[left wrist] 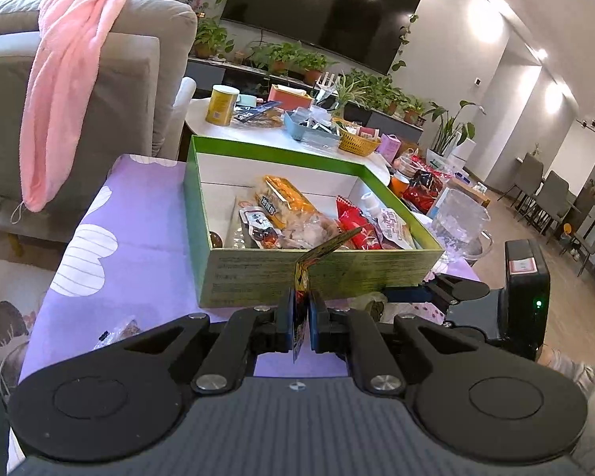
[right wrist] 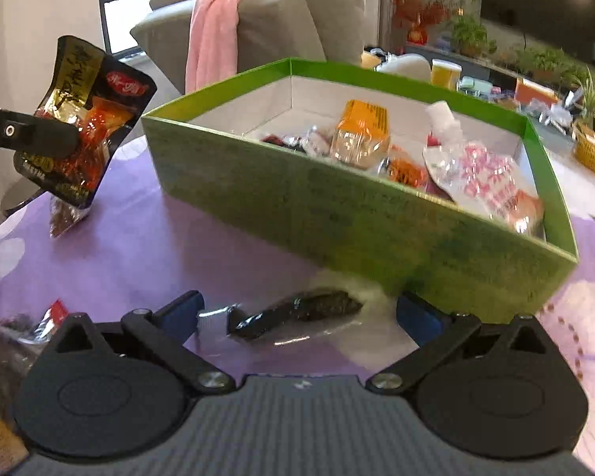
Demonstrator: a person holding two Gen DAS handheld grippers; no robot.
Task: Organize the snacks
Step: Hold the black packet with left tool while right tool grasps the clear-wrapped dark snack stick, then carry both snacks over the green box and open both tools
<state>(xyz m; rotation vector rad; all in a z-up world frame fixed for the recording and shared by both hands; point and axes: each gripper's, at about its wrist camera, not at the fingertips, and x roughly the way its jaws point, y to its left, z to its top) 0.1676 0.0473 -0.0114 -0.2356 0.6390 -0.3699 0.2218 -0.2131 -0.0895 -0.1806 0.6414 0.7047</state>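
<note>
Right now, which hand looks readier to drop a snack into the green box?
Left: the left gripper already grips a black-and-gold snack packet beside the green box. The right gripper is open and empty.

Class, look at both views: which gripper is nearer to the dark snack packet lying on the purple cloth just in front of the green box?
Right. The right gripper sits open with the dark snack packet between its fingers. The left gripper, off to the side, is shut on a black-and-gold packet.
</note>
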